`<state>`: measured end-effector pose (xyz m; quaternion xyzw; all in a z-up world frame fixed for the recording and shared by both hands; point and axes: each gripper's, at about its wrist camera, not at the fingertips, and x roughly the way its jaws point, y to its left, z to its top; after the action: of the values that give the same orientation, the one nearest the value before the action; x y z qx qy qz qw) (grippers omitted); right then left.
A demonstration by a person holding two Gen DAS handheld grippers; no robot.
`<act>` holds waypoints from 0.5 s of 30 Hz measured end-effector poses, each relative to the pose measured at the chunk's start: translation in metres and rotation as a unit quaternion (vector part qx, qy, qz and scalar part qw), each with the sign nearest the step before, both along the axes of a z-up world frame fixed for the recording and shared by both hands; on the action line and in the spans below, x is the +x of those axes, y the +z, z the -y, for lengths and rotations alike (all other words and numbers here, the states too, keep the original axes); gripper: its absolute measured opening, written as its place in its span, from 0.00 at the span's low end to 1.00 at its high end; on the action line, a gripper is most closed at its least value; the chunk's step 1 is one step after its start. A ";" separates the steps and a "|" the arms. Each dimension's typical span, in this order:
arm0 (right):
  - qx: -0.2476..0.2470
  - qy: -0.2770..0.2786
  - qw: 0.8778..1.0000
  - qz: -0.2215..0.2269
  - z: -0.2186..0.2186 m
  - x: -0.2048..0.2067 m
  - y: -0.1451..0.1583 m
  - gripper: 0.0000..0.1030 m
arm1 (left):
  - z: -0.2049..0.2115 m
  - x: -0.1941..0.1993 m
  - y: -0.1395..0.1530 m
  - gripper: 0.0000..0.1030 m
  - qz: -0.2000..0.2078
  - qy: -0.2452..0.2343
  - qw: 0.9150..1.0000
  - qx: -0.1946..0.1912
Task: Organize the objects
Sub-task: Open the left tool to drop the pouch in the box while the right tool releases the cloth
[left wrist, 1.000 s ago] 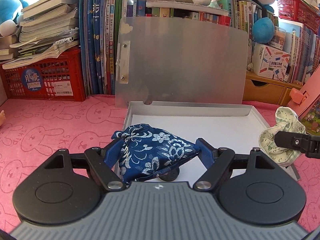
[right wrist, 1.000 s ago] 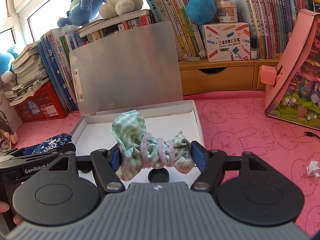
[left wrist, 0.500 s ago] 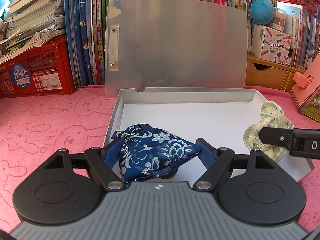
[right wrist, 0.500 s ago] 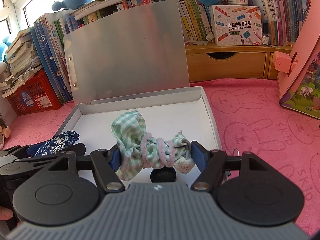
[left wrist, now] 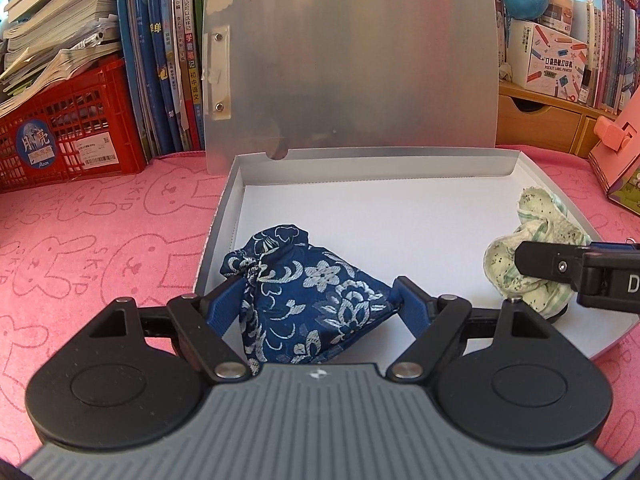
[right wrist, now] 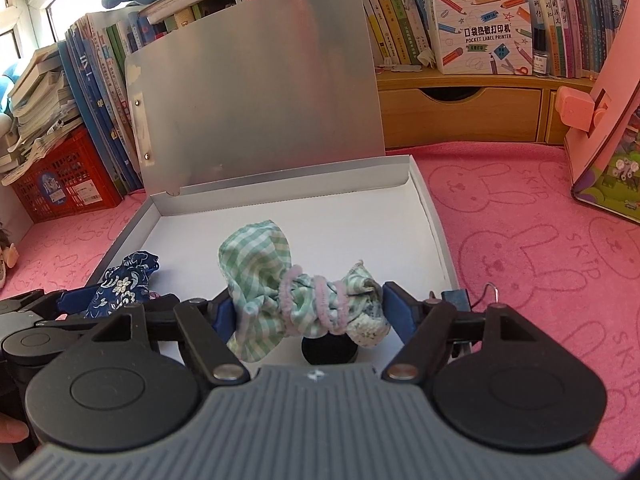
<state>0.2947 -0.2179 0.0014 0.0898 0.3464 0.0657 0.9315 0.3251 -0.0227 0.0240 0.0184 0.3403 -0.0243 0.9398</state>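
A dark blue flowered pouch (left wrist: 308, 292) sits between the blue pads of my left gripper (left wrist: 314, 284), low over the near left corner of the open grey box (left wrist: 224, 216). The jaws are opening, and both pads still touch the pouch. My right gripper (right wrist: 308, 296) has a green checked cloth bundle (right wrist: 276, 280), tied with a pink band, over the box's near right part (right wrist: 436, 236). Its jaws are opening too, with the pads still against the bundle's ends. The left wrist view shows that bundle (left wrist: 532, 236) at the right, behind a right finger (left wrist: 560, 266).
The box's silver lid (left wrist: 352, 60) stands upright at the back. Behind it are rows of books (left wrist: 168, 60), a red crate (left wrist: 72, 132) and a wooden drawer unit (right wrist: 460, 112). A pink toy house (right wrist: 608, 128) stands on the right of the pink bunny mat (right wrist: 520, 240).
Both grippers have come down into the box with their loads, and the box looks closer. The right gripper's jaws stand slightly wider around the green bundle.
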 end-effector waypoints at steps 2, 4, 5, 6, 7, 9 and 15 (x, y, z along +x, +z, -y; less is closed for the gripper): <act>0.001 0.001 1.000 0.001 0.001 -0.002 0.001 0.81 | -0.001 -0.003 0.002 0.85 0.003 0.000 1.000 -0.006; 0.001 0.000 1.000 0.002 0.001 -0.004 0.004 0.82 | -0.003 -0.006 0.006 0.86 0.008 0.001 1.000 -0.009; 0.001 0.000 1.000 0.003 0.001 -0.005 0.006 0.83 | -0.003 -0.008 0.008 0.87 0.011 0.001 1.000 -0.008; 0.001 -0.001 1.000 0.005 0.002 -0.006 0.008 0.83 | -0.004 -0.009 0.010 0.88 0.013 0.001 1.000 -0.007; 0.002 -0.003 1.000 0.006 0.002 -0.007 0.009 0.83 | -0.004 -0.011 0.012 0.88 0.016 0.002 1.000 -0.006; 0.003 -0.003 1.000 0.009 0.003 -0.009 0.013 0.85 | -0.005 -0.015 0.016 0.89 0.020 0.001 1.000 -0.005; 0.008 -0.001 1.000 0.019 0.003 -0.020 0.026 0.88 | -0.007 -0.030 0.027 0.89 0.031 -0.002 1.000 -0.001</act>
<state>0.2751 -0.2213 0.0277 0.0965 0.3281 0.0693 0.9371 0.2948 -0.0154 0.0509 0.0194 0.3110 -0.0262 0.9499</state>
